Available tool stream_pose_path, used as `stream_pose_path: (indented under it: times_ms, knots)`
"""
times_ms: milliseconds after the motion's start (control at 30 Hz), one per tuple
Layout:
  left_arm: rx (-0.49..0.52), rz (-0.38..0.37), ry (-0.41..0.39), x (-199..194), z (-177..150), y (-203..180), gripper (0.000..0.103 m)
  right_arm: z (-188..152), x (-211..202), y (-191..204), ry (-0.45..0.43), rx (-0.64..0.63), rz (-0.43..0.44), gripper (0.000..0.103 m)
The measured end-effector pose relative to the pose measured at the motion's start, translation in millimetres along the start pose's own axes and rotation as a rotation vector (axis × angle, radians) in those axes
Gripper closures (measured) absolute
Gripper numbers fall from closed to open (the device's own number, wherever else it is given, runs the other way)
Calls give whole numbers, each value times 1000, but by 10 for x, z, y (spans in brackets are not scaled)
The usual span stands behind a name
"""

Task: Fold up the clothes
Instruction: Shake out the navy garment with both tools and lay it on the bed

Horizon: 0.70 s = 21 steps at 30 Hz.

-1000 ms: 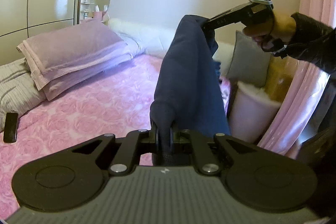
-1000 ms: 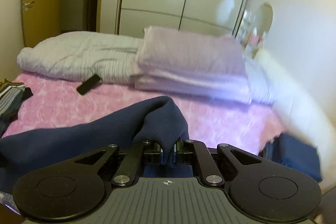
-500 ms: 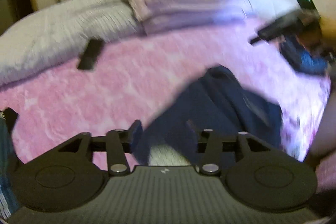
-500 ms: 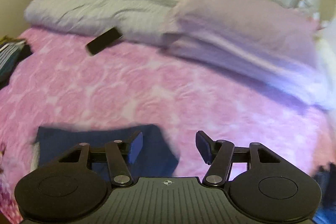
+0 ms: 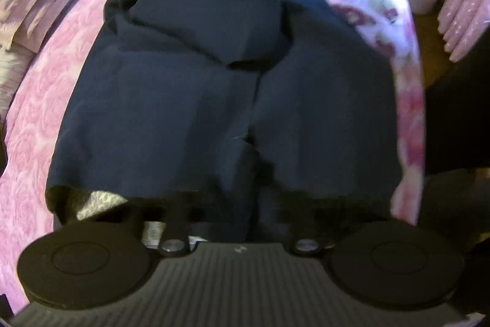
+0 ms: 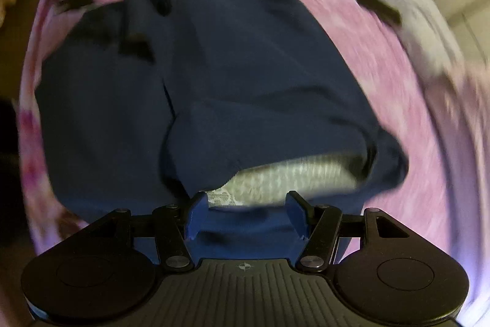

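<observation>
Bedroom, bed with pink rose-patterned bedspread (image 5: 36,118). Navy garment (image 5: 190,100) lies spread near bed's edge, pale lining showing at its openings. Left gripper (image 5: 245,213) over near hem, fingers lost in dark fabric; reads as closed, grip on cloth cannot be told. Right gripper (image 6: 245,216) open, jaws apart over opposite hem, pads not pressing. Cloth looks soft, light, limp; best pinched at hem corners.
</observation>
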<state>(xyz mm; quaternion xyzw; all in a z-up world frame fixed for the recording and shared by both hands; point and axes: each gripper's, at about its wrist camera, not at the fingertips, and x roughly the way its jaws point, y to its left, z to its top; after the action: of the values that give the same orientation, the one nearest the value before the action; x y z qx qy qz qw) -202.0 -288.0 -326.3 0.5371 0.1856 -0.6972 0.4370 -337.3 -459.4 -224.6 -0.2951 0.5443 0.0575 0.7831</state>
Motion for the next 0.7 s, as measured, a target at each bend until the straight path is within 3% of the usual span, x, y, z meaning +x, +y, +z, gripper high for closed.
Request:
stream_pose_path:
  times_ms: [133, 200, 300, 333, 400, 467, 600, 633, 667, 700]
  knots:
    - [-213, -7, -78, -309, -53, 415, 100, 41, -18, -12, -79, -94, -14, 43]
    - [-247, 0, -106, -433, -67, 518, 100, 47, -154, -4, -122, -124, -7, 43]
    - [-252, 14, -125, -522, -89, 542, 100, 20, -269, 57, -168, -195, 25, 42]
    - [-244, 19, -125, -536, -99, 538, 100, 9, -294, 81, -179, -219, 38, 32]
    - [-225, 26, -118, -553, -73, 490, 100, 24, -255, 72, -200, -258, 67, 24]
    - [-230, 33, -112, -553, -49, 461, 100, 68, -160, 34, -215, -290, 96, 24]
    - [-275, 39, -111, -570, -55, 385, 100, 174, 214, -4, -160, -364, 102, 24]
    - [-283, 44, -106, -582, -59, 382, 100, 175, 276, -30, -151, -372, 107, 27]
    - [-290, 49, -102, -596, -63, 380, 100, 183, 296, -93, -140, -348, 127, 37]
    - [-308, 63, -117, -670, -73, 432, 100, 191, 282, -181, -128, -320, 156, 72]
